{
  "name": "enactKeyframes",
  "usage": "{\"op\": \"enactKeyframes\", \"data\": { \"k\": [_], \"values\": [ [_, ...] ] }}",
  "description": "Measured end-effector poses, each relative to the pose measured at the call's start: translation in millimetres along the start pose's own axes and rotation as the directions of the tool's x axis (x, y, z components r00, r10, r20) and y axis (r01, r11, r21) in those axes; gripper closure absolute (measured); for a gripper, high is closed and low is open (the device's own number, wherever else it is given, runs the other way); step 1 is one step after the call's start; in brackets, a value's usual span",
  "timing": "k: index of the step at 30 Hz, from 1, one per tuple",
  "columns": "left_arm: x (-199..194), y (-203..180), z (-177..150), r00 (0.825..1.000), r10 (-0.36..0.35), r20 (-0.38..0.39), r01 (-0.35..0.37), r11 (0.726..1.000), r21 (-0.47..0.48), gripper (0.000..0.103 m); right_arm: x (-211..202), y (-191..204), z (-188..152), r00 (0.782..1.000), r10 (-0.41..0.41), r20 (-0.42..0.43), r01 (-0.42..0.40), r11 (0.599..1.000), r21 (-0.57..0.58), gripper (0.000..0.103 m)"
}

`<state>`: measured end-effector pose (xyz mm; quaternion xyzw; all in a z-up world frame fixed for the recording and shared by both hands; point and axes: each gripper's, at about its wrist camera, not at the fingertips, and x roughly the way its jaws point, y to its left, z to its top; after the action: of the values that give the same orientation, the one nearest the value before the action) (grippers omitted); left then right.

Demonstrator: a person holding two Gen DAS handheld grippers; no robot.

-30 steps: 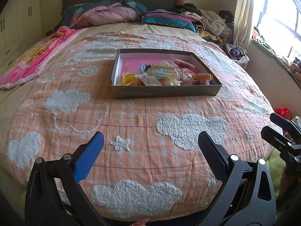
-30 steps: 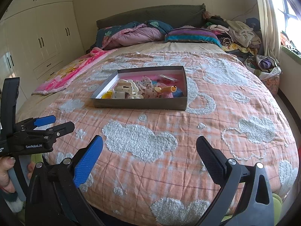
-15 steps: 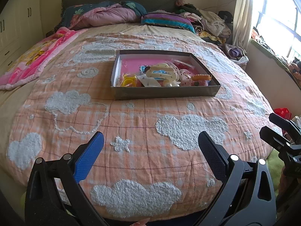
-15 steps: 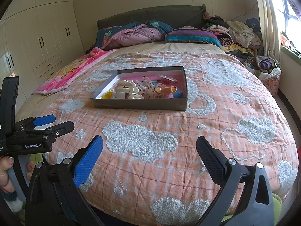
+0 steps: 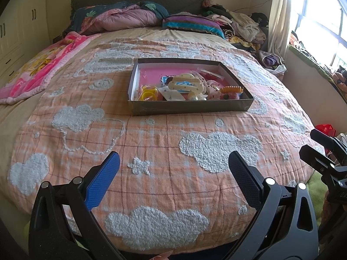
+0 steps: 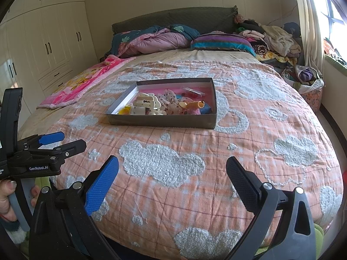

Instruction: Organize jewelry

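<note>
grey box (image 5: 190, 108), long side crosswise

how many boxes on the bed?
1. The box sits mid-bed on the orange quilt, open, full of hair clips and trinkets, ahead of both open grippers. The clothes pile by the headboard could hide others.

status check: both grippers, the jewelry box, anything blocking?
Left gripper open, empty, short of the bed's near edge. Right gripper open, empty, same. Jewelry box mid-bed on the quilt, untouched, pieces heaped inside. Path to box unobstructed.
</note>
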<state>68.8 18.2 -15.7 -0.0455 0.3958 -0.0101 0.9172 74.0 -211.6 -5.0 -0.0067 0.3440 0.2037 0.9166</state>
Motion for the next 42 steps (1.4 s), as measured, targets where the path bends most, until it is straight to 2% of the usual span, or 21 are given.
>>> {"op": "enactKeyframes", "data": {
  "k": [42],
  "values": [
    [-5.6,-2.9,0.8,1.000,0.003,0.004,-0.003,1.000,0.011,0.009,-2.9,2.2,1.9,1.000,0.001,0.002,-0.001,1.000,0.002,0.004]
  ]
}}
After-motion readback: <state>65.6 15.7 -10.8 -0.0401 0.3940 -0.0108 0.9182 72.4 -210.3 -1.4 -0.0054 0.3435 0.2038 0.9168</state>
